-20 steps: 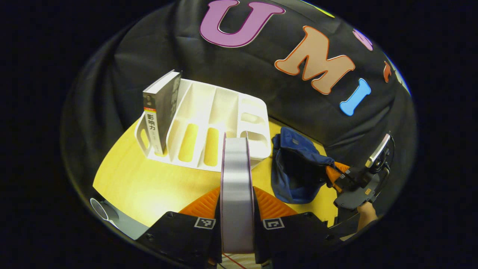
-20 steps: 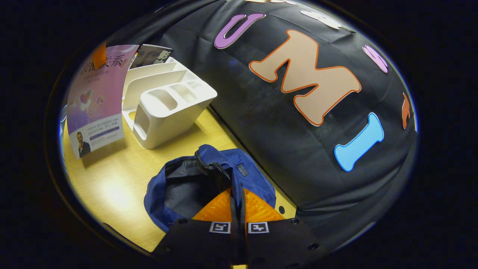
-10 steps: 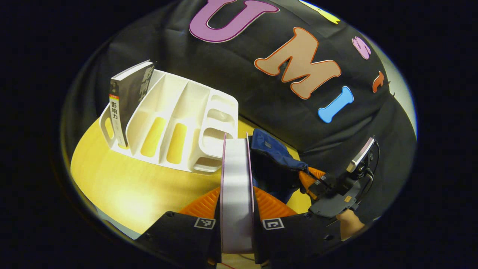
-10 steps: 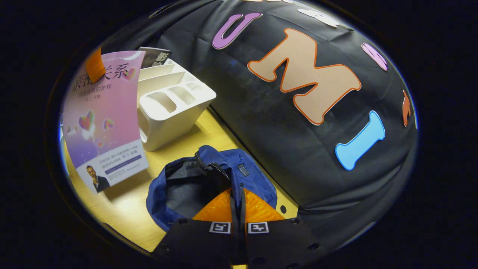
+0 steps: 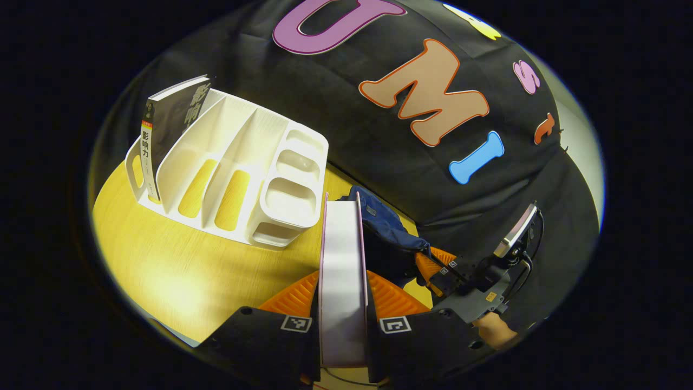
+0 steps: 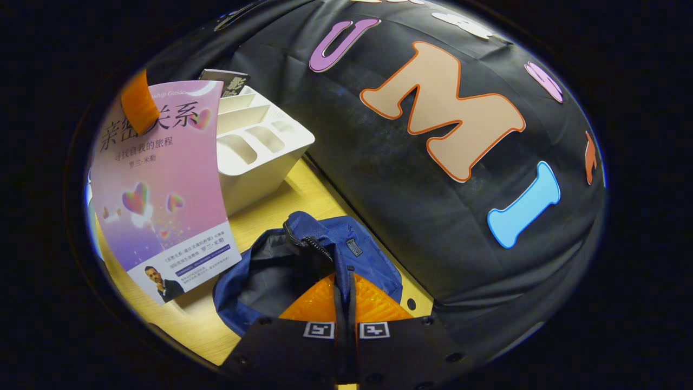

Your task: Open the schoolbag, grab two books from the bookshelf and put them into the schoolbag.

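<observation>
My left gripper (image 5: 342, 295) is shut on a pink book (image 5: 342, 271), seen edge-on, carried above the table just left of the blue schoolbag (image 5: 385, 230). In the right gripper view the pink book (image 6: 159, 184) hangs beside the open schoolbag (image 6: 303, 260), a finger (image 6: 138, 103) of the left gripper showing on its top corner. My right gripper (image 6: 345, 292) is shut on the schoolbag's rim, holding the mouth open. The right gripper (image 5: 441, 265) and a hand show at the bag. A dark book (image 5: 168, 127) stands in the white bookshelf (image 5: 238, 168).
The yellow wooden table (image 5: 178, 271) runs to the black cloth wall behind. The white bookshelf (image 6: 260, 143) stands left of the bag, its other slots empty. A phone-like device (image 5: 514, 238) is mounted on the right gripper.
The left gripper has carried the pink book to the right, away from the bookshelf and close to the schoolbag's open mouth. The right gripper has kept still on the rim.
</observation>
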